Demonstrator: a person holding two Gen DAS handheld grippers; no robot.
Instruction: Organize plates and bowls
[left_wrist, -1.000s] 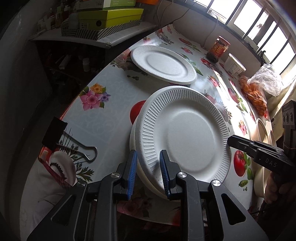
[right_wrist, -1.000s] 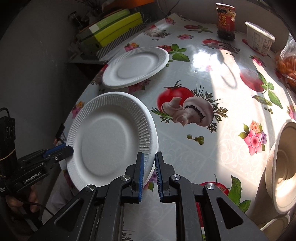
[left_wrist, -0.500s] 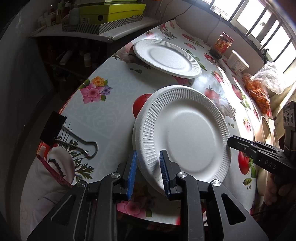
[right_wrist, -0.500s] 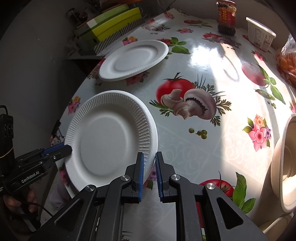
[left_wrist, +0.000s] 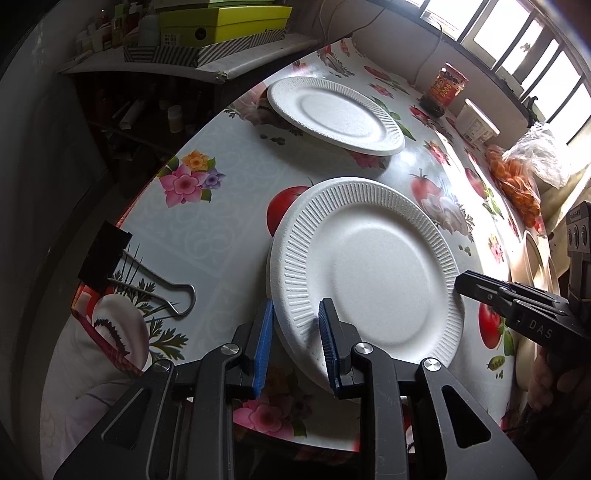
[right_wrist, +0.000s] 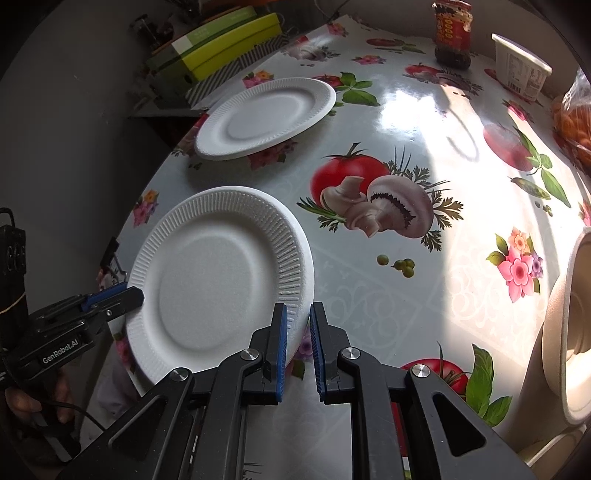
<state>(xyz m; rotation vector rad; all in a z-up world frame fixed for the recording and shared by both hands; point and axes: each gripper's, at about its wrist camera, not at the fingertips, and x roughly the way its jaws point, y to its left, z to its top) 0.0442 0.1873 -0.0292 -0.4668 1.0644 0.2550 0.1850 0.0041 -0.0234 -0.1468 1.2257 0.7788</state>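
At the bottom of each wrist view, the left gripper (left_wrist: 295, 343) and right gripper (right_wrist: 297, 343) both grasp the rim of one white foam plate (left_wrist: 365, 273), clamped from opposite sides and tilted above the table (right_wrist: 406, 295). The table carries a glossy oilcloth printed with tomatoes, mushrooms and flowers. A binder clip (left_wrist: 122, 269) lies at lower left of the left view. Higher in the frame, a second plate (right_wrist: 266, 118) rests flat. At upper right stand a jar (right_wrist: 452, 33) and a white tub (right_wrist: 521, 66); green boxes (left_wrist: 221, 20) and barred windows (left_wrist: 517, 40) occupy the top edge.
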